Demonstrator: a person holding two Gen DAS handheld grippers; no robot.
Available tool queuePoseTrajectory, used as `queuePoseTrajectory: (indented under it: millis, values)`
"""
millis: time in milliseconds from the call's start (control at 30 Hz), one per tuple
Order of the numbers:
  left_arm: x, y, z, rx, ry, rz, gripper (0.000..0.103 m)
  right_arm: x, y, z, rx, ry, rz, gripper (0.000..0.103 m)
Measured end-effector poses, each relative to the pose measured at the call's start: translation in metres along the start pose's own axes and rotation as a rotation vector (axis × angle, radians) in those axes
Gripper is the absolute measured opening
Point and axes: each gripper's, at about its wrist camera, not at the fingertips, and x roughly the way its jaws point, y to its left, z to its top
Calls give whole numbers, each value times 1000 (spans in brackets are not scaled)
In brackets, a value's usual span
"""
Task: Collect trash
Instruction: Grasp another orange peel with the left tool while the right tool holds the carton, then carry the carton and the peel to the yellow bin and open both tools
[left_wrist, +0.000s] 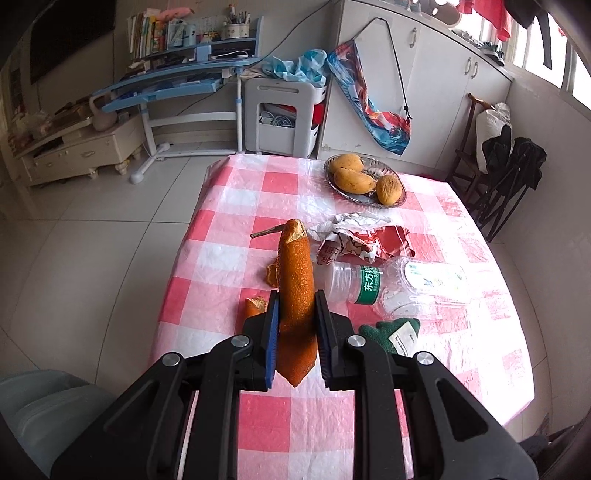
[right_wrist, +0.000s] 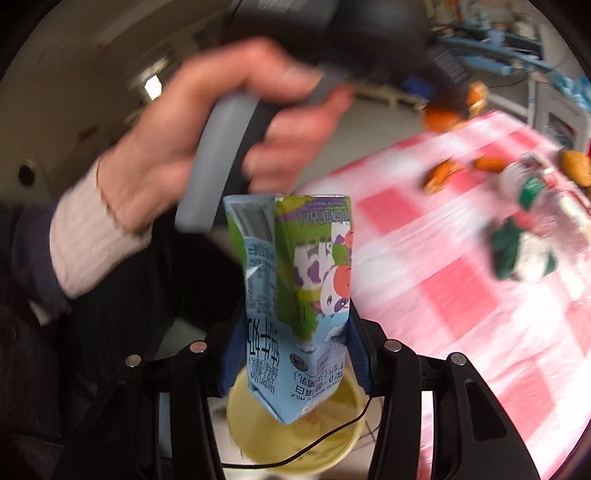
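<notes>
Trash is being collected, and the work is looking about half done. The left tool (left_wrist: 295, 314) is gripping a long orange peel (left_wrist: 295, 295) above the bench (left_wrist: 229, 206). The right tool (right_wrist: 295, 354) is gripping a milk carton (right_wrist: 295, 295) over a yellow bin (right_wrist: 295, 435) beside the bench. A bottle (left_wrist: 395, 284), a wrapper (left_wrist: 362, 236), small peel pieces (left_wrist: 255, 304) and a green cloth (left_wrist: 395, 334) are still lying on the bench.

daylight from windows (left_wrist: 532, 48) at far right washes out the right edge of the checked table (left_wrist: 236, 206). the left wrist view is sharp, bent and dark at its corners. the right wrist view is smeared with motion blur, dim at left.
</notes>
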Motion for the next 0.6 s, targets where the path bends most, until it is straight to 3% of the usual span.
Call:
queuePoseTrajectory:
  millis: [133, 267, 600]
  values:
    - [-2, -5, -5, 26, 3, 8, 18, 23, 7, -11, -38, 143, 26, 54]
    - [-4, -10, -8, 44, 5, 5, 18, 30, 10, -18, -60, 203, 25, 62]
    - [-10, -19, -14, 93, -3, 11, 18, -19, -28, -8, 16, 57, -134, 73]
